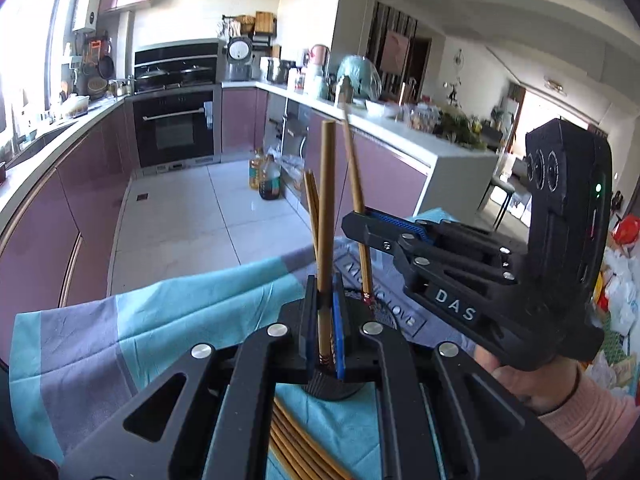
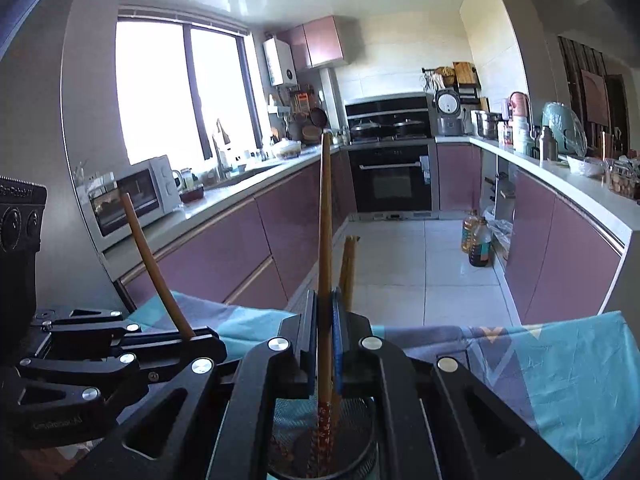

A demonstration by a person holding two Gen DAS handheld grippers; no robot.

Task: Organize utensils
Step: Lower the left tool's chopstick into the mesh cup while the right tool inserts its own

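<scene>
Chopsticks — one clamped in each gripper, both near upright, patterned tips down. Right gripper (image 2: 325,344) holds its chopstick (image 2: 325,220) right over the mesh holder (image 2: 362,454); left gripper (image 1: 326,332) with its chopstick (image 1: 326,208) sits just beside — right is nearer.

L gripper (image 1: 325,334): jaws clamped, pitched downward. R gripper (image 1: 358,222): jaws clamped, alongside on the right, gripped by hand (image 1: 532,384), pink sleeve.
</scene>
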